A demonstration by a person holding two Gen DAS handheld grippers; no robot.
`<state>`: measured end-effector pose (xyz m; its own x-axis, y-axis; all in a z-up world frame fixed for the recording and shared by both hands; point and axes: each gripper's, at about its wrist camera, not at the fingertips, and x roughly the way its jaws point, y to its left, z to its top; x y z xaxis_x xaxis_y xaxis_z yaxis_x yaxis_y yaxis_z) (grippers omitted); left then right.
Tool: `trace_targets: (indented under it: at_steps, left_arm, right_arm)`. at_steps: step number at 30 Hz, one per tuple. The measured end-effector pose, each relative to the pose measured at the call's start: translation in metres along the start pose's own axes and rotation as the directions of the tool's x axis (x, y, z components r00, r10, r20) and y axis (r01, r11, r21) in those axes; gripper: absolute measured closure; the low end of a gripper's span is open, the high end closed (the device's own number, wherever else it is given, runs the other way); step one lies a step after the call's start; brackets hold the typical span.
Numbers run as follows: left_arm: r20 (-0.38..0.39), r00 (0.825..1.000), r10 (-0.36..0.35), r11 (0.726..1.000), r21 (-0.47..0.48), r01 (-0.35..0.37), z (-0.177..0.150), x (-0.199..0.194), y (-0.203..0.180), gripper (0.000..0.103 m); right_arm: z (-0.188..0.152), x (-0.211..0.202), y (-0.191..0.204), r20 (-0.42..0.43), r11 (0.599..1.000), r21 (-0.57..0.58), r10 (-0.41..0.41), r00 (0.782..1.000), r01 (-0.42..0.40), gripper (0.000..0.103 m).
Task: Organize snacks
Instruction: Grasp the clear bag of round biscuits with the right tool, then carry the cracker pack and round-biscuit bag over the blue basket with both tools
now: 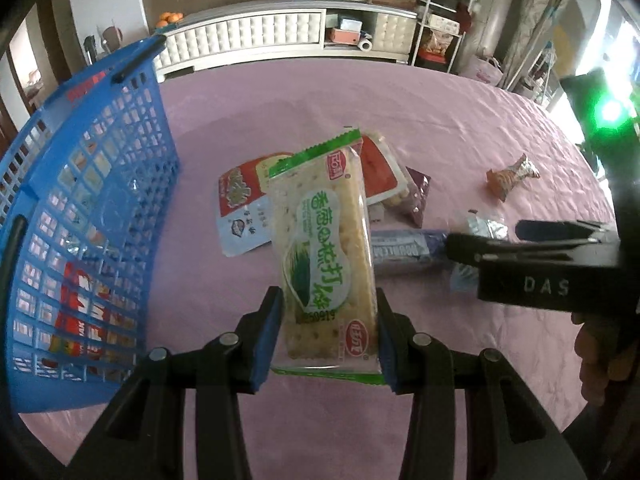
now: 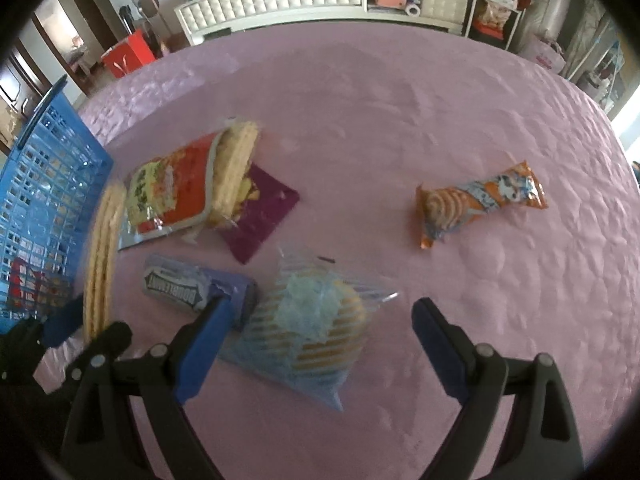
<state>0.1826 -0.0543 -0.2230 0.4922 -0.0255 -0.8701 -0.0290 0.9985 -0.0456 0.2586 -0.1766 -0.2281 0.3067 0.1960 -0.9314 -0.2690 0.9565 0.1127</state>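
Your left gripper pinches a cracker pack over the pink tablecloth, your right gripper spread above a seemingly blue-striped bag, white cabinet far behind.

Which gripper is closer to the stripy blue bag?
Right. The right gripper stands open around the stripy blue bag. The left gripper is farther off toward the basket, holding a cracker pack.

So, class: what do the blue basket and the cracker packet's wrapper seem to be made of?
Basket: apparently rigid moulded plastic, going by its even square lattice and uniform blue. Cracker packet: likely thin clear plastic film, glossy, since crackers show through and its ends are crimped.
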Motion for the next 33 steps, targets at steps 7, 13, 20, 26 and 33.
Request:
trace_targets:
  at_steps: [7,13,20,26,33]
  left_arm:
    - [0.0,0.999,-0.035,0.999,0.032,0.035,-0.004,0.002,-0.011,0.062]
    - [0.002,0.998,-0.055,0.997,0.049,0.055,-0.01,-0.009,-0.017,0.062]
    - [0.049,0.997,-0.056,0.997,0.05,0.053,-0.011,-0.039,-0.014,0.062]
    - [0.116,0.992,-0.053,0.998,0.047,0.048,-0.01,-0.073,-0.004,0.062]
    - [0.181,0.982,-0.049,0.999,0.031,0.044,-0.007,-0.111,0.015,0.062]
  right_arm:
    - [-0.01,-0.007,0.006,0.007,0.996,-0.038,0.078,0.997,-0.078,0.046]
    - [-0.022,-0.013,0.011,0.022,0.998,-0.062,0.035,0.999,-0.033,0.052]
    - [-0.028,-0.041,0.019,0.059,0.996,-0.08,0.03,0.998,-0.026,0.052]
    - [-0.031,-0.081,0.035,0.126,0.994,-0.109,0.03,0.992,-0.017,0.052]
    - [-0.031,-0.129,0.062,0.214,0.989,-0.15,0.04,0.976,-0.007,0.052]
